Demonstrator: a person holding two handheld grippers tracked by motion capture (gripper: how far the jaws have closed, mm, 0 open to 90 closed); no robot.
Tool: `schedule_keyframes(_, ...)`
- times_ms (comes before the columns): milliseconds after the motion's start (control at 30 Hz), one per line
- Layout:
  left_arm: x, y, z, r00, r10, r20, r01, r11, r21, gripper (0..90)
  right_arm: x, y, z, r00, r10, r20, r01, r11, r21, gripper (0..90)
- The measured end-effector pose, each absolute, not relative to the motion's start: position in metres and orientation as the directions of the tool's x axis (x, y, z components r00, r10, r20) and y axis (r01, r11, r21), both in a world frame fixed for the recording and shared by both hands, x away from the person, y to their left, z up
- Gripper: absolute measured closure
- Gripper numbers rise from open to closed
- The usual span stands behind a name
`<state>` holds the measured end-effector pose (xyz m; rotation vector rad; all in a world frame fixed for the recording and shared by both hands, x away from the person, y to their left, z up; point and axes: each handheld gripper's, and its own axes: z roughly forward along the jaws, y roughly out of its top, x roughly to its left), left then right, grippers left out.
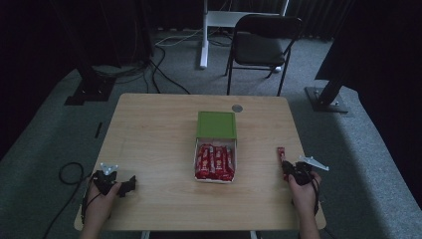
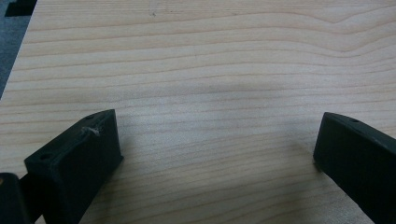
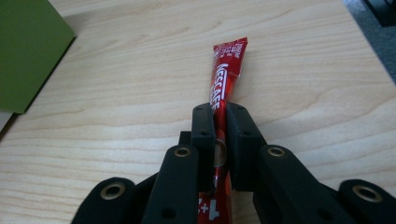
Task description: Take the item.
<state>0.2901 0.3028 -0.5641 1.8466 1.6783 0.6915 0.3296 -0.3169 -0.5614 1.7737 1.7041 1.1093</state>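
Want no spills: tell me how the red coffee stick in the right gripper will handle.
The red coffee stick looks thin and light. Clamped edge-on in the right gripper, its free end juts out straight, so probably fairly stiff. The glossy wrapper may slip.

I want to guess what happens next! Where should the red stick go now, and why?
Probably down onto the table beside the box. The right gripper is shut on the red coffee stick, low over the wood, away from the box; the left gripper waits open.
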Motion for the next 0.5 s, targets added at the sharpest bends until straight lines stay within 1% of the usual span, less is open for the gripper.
schedule_keyframes(200,0.2901,0.3028,-0.5641,0.090,0.996,0.012,0.716,-0.073,0.695,1.2,0.3313,-0.3162,-0.5669,-0.077,0.973,0.219,0.630,-0.123,0.767,82.6)
schedule_keyframes(333,0.2901,0.3028,-0.5641,0.090,0.996,0.013,0.716,-0.074,0.694,1.2,0.3318,-0.3164,-0.5665,-0.070,0.973,0.220,0.643,-0.125,0.756,81.7)
schedule_keyframes(400,0.2901,0.3029,-0.5640,0.091,0.996,0.013,0.716,-0.075,0.694,1.2,0.3324,-0.3170,-0.5667,-0.068,0.974,0.216,0.648,-0.122,0.752,80.2)
schedule_keyframes(500,0.2900,0.3029,-0.5640,0.091,0.996,0.014,0.716,-0.075,0.694,1.2,0.3327,-0.3184,-0.5664,-0.068,0.971,0.228,0.641,-0.133,0.756,73.9)
